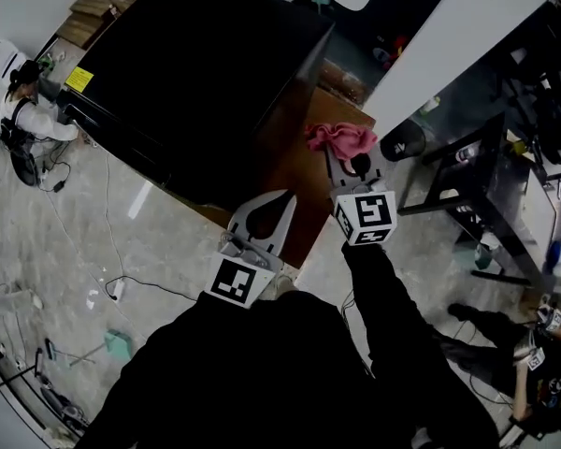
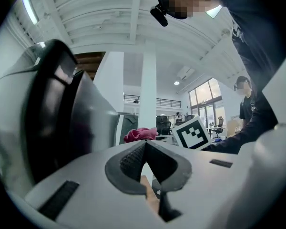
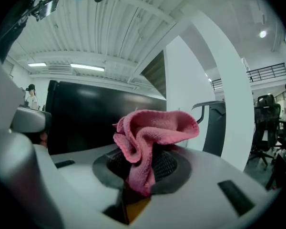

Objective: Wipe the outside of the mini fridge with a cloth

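The black mini fridge (image 1: 206, 73) stands in front of the person. The bunched pink cloth (image 1: 339, 139) hangs near its side wall, and I can't tell if they touch. To my eye it wants pressing flat and sweeping in overlapping strokes. The right tool (image 3: 143, 168) is clamped on the cloth. The left tool (image 2: 144, 144) is closed and empty.
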### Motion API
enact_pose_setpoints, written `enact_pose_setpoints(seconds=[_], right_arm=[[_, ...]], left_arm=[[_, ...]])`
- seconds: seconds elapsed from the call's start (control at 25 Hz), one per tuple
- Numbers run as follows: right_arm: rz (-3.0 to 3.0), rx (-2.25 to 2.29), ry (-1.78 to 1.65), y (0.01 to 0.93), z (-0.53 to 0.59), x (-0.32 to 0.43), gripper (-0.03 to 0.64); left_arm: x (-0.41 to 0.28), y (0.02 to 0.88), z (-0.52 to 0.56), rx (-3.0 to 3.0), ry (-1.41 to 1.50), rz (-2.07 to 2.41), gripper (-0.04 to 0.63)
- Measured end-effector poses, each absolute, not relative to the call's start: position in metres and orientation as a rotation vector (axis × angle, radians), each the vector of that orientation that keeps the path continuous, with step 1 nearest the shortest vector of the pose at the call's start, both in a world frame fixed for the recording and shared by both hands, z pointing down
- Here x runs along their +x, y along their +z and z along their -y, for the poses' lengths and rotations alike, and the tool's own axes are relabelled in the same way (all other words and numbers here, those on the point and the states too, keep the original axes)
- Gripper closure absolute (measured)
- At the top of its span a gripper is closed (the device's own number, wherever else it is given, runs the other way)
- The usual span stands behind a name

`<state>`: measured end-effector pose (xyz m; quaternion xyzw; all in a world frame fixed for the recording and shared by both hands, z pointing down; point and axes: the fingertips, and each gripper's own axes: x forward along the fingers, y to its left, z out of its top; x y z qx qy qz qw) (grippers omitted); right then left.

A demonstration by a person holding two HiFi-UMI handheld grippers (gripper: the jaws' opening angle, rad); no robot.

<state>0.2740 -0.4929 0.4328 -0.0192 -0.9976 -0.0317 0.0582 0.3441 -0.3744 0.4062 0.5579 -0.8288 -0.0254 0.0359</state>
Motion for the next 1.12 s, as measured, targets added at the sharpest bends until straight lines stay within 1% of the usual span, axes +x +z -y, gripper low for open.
enact_pose_setpoints(seconds=[0.2, 0.44, 0.72, 1.12], right_arm=[[2.935, -0.15, -0.076, 0.495, 0.418, 0.313, 0.531], [2.851, -0.217, -0.025, 0.565, 0.356, 0.33, 0.531], [2.796, -0.255, 0.032, 0.621, 0.319, 0.316, 0.531], [2.798, -0.237, 0.047, 0.639, 0.329, 0.277, 0.531]], left_arm=[[0.366, 0.462, 0.34, 1.76, -0.049, 2.467, 0.591], [0.371, 0.526, 0.298, 1.701, -0.035, 2.411, 0.591], [0.357, 0.576, 0.269, 1.627, 0.007, 2.392, 0.591], [0.339, 0.586, 0.288, 1.597, -0.004, 2.375, 0.591]])
